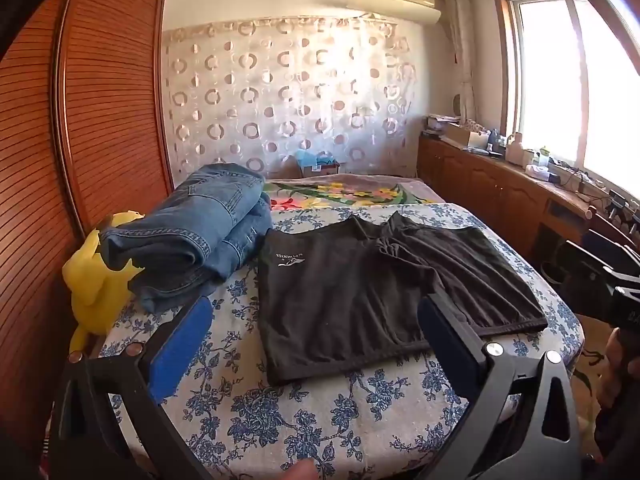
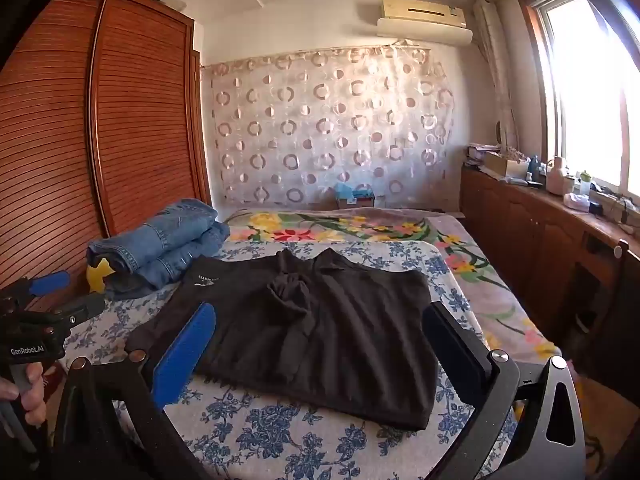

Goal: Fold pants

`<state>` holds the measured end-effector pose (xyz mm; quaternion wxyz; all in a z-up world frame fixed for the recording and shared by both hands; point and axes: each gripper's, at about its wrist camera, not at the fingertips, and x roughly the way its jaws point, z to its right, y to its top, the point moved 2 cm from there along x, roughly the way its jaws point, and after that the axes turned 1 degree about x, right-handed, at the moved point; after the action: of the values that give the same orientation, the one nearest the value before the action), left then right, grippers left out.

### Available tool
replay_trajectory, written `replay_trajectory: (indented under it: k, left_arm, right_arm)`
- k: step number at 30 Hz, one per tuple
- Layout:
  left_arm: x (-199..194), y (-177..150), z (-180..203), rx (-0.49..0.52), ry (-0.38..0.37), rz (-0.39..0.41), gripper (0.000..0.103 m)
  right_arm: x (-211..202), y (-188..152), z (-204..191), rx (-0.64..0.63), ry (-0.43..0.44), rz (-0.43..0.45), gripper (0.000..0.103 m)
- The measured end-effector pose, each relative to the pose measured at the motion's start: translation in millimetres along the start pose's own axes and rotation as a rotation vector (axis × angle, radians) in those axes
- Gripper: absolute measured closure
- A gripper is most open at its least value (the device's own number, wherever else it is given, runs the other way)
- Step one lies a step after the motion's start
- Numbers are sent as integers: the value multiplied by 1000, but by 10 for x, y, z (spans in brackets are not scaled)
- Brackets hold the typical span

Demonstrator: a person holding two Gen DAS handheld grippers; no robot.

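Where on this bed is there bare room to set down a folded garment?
Free: the floral sheet strip nearer than the black shorts, and the flowered blanket beyond them. Crowded: the left edge, with stacked jeans and a yellow toy.

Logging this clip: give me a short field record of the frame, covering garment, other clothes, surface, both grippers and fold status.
garment: black shorts, spread flat, white logo near one edge
other clothes: folded jeans stacked beside the shorts, on their left
toy: yellow plush partly under the jeans
surface: bed with blue floral sheet
left gripper: open, above the near hem, holding nothing
right gripper: open, holding nothing
fold status: no fold started on the shorts
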<state>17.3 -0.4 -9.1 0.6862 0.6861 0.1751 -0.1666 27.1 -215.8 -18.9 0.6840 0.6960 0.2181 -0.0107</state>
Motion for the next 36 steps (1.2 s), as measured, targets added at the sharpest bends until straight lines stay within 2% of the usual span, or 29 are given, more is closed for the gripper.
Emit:
replay_trajectory:
  k: [36]
  left_arm:
    - [-67, 10, -13, 12, 11, 11, 0]
  right_arm:
    - [4, -11, -16, -5, -7, 5, 0]
